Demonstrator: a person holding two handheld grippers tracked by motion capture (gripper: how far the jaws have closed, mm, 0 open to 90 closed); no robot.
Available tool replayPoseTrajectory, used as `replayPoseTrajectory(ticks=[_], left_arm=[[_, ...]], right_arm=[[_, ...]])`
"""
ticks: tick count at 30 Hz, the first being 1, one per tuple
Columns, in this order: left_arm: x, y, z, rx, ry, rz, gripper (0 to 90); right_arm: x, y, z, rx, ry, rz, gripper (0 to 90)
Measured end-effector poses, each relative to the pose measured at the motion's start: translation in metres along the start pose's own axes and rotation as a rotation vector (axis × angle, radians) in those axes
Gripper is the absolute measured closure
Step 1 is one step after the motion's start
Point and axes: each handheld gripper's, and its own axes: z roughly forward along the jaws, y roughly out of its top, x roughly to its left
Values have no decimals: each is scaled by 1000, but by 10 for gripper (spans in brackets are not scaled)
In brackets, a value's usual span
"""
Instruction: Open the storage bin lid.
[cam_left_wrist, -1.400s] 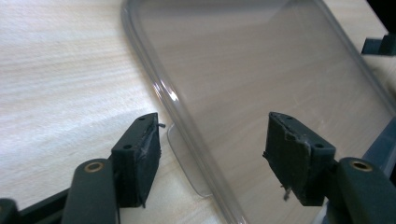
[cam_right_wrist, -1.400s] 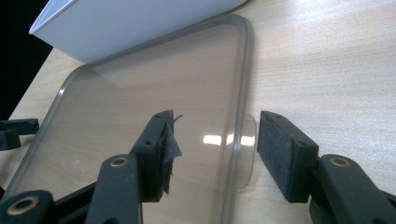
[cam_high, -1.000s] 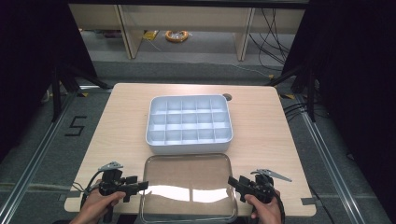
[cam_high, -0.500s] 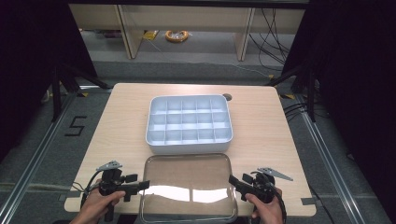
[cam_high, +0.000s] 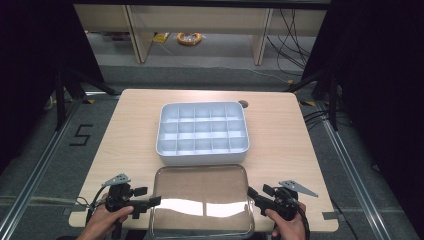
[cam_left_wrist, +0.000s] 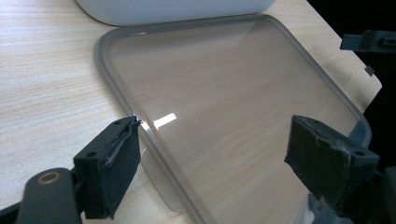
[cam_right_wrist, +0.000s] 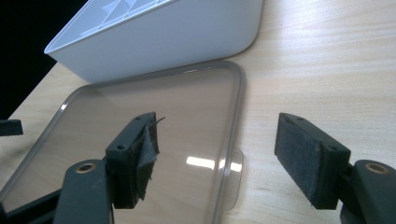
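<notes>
- A black numeral "5" (cam_high: 81, 135) is marked on the grey floor (cam_high: 60, 165), at the middle left of the high view, just beside the wooden table's (cam_high: 135, 120) left edge.
- No other readable text or labels.

Light wood-grain rectangular tabletop (cam_high: 130, 135), rounded corners, small dark round grommet hole (cam_high: 243, 104) near far edge right of centre. Sits on grey floor (cam_high: 45, 165) marked with a black "5" (cam_high: 81, 135) to its left.

Directly on tabletop:
- white plastic rectangular tray with grid of compartments (cam_high: 202, 132), centred, toward far half; all compartments look empty.
- clear rectangular plastic lid with rounded corners and greyish rim (cam_high: 201, 200), flat, at near edge, just in front of tray; far rim right beside tray's near wall, touching or not: can't tell. Small clear tabs on lid's side edges (cam_right_wrist: 233, 179).

Rest of wood surface bare on both sides.
</notes>
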Motion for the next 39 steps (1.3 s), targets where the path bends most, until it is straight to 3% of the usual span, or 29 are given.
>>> replayPoseTrajectory(ticks=[2, 3, 4, 5, 6, 7, 9, 12, 13, 15, 19, 20, 24, 25, 26, 30, 32, 39], left_arm=[[-1, -1, -1, 3, -3, 10, 150], [-2, -2, -1, 3, -2, 8, 146], [-3, -2, -1, 7, -3, 8, 146], [-3, -3, -2, 6, -6, 6, 146], [-3, -4, -2, 4, -8, 8, 146], [-3, -4, -2, 1, -11, 8, 146], [-5, -5, -3, 1, -4, 2, 146], [-5, -6, -4, 3, -13, 9, 146], [-5, -6, -4, 11, -10, 10, 146], [-6, -7, -4, 4, -11, 8, 146], [-7, -9, -6, 10, -13, 12, 146], [-8, -9, -6, 10, -14, 11, 146], [-9, -11, -7, 8, -14, 18, 146], [-10, -12, -7, 5, -16, 14, 146], [-10, -12, -8, 2, -17, 14, 146], [-11, -14, -9, 3, -16, 18, 146], [-12, -14, -9, -2, -17, 18, 146], [-14, -17, -12, 2, -9, 19, 146]], right_arm=[[5, -1, -2, 19, -5, 24, 308], [3, -1, -2, 8, 3, -25, 306], [4, -2, -2, 6, 7, -35, 303], [8, -4, -3, 19, 8, 1, 296], [5, -4, -3, 14, 17, -39, 289], [6, -5, -5, 33, -3, -51, 288], [7, -7, -4, 19, 25, -52, 285], [10, -8, -6, 21, 24, -69, 282], [13, -9, -7, 29, 27, -41, 279], [12, -9, -7, 32, 34, -83, 275], [14, -10, -9, 44, 27, -92, 272], [15, -11, -7, 37, 46, -92, 269], [16, -13, -8, 42, 45, -99, 263], [17, -13, -9, 49, 21, -115, 262], [18, -14, -9, 42, 44, -111, 261], [21, -16, -11, 58, 40, -87, 260], [19, -17, -11, 50, 41, -134, 259], [21, -21, -13, 57, 35, -142, 259]])
